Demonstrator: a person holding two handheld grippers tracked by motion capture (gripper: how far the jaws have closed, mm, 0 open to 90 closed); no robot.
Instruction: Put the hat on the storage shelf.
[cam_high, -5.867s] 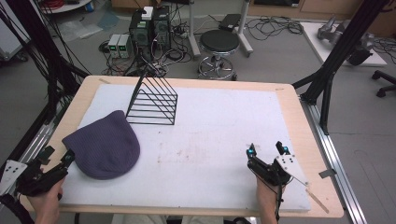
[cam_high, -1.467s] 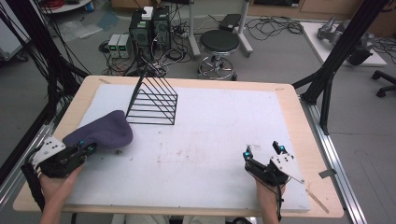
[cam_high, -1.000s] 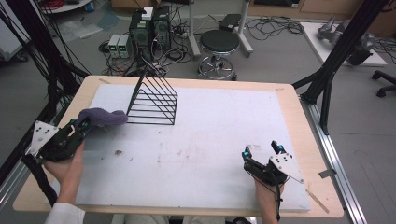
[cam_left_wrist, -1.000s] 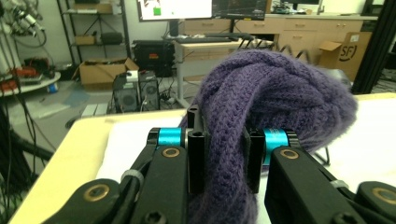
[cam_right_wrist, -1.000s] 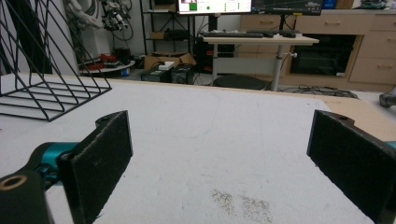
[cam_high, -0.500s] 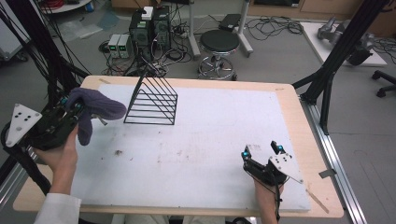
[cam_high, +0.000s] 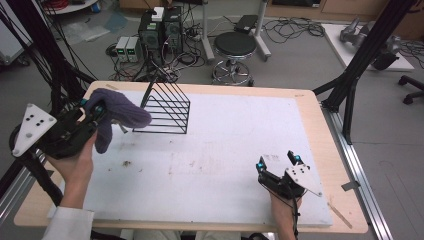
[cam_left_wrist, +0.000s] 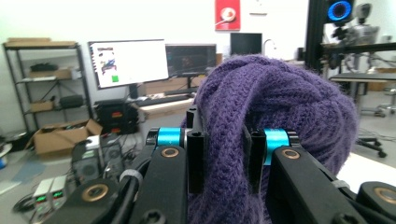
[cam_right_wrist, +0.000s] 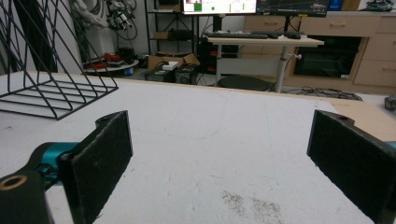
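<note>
- The left gripper is raised over the table's left edge, its jaws clenched on a purple knitted beanie
- In the left gripper view the beanie bulges up between and over the two black jaws
- The beanie hangs off the table, just beside the black wire rack, which stands on the white table top
- The right gripper rests near the front right of the table, jaws spread wide and grasping nothing
- Small crumbs lie on the surface ahead of it
</note>
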